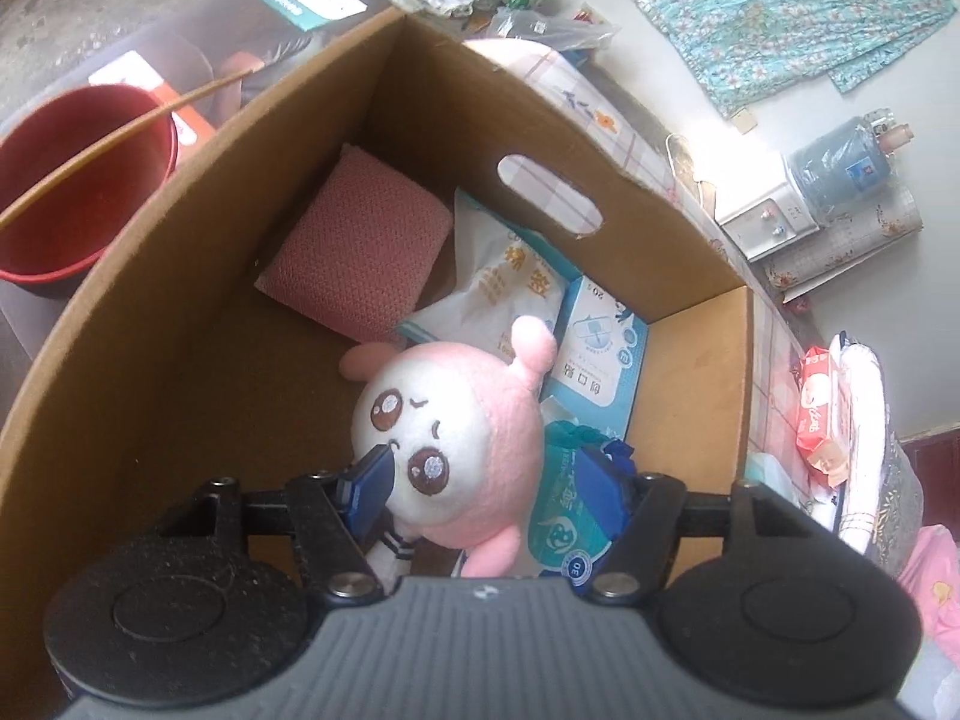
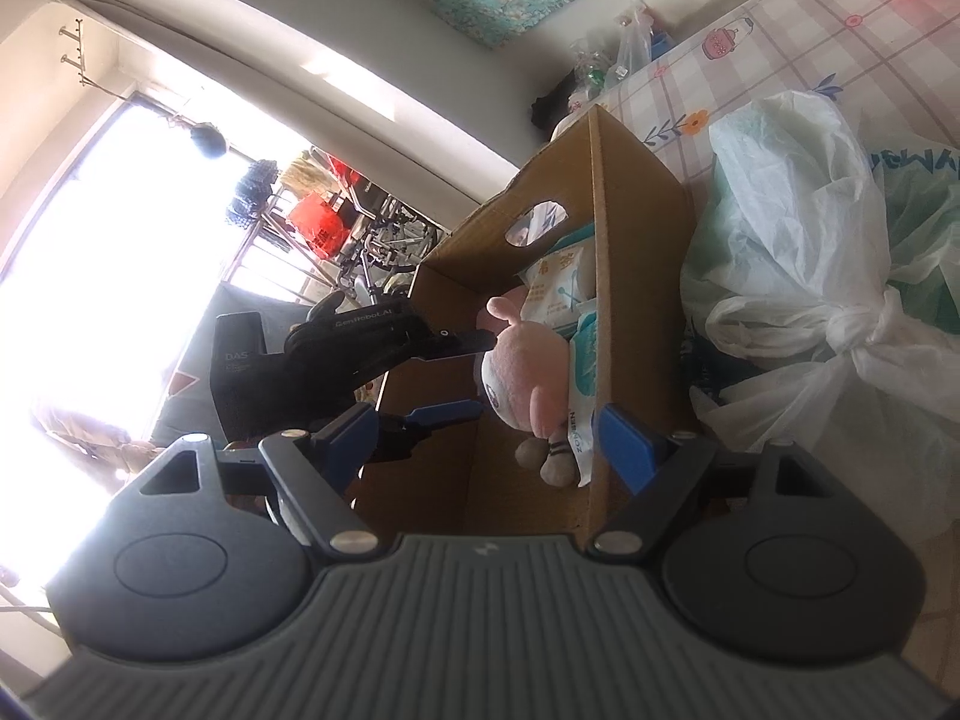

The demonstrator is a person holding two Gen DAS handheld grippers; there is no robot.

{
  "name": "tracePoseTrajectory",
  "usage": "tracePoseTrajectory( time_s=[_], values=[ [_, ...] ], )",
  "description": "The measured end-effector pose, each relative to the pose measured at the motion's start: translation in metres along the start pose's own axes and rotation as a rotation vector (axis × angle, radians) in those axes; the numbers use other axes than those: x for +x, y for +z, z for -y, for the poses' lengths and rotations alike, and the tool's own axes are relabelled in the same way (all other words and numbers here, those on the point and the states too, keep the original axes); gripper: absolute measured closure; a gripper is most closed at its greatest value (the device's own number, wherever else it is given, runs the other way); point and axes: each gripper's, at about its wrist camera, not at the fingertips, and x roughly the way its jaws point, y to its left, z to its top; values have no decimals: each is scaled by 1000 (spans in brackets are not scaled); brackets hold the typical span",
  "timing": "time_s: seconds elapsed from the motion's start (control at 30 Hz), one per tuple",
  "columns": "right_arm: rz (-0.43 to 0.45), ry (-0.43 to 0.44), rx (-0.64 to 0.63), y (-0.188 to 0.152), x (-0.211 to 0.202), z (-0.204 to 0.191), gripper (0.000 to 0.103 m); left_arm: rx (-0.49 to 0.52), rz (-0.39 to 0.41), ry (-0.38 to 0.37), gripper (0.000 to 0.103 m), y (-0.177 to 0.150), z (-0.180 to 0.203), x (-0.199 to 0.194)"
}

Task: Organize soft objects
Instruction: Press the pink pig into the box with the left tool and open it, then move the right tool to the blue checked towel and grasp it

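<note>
While the left gripper (image 1: pixel 480 480) jaws stand spread around it, the pink plush (image 1: pixel 447 438) lies face-up, ears toward the box's (image 1: pixel 180 300) far wall.

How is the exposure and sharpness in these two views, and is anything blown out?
Left wrist: evenly lit and fairly sharp on the plush toy in the cardboard box; fisheye bends the box rim, and the towels at the right edge glare. Right wrist: the window is blown out white, leaving the left gripper dark against it.

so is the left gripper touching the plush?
Touching. The left wrist view shows one blue finger pressed against the plush face; the other sits away to its side, so the left gripper isn't clamped on it.
</note>
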Motion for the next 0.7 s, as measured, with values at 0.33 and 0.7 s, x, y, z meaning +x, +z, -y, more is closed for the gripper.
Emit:
tracePoseTrajectory(
  time_s=[0.33,0.7],
  values=[
    [142,-109,-76,-11,-52,18,22,351,129,-86,23,-40,92,-40],
    [347,-468,-176,25,-149,83,22,691,-53,-210,20,-96,259,30]
  ],
)
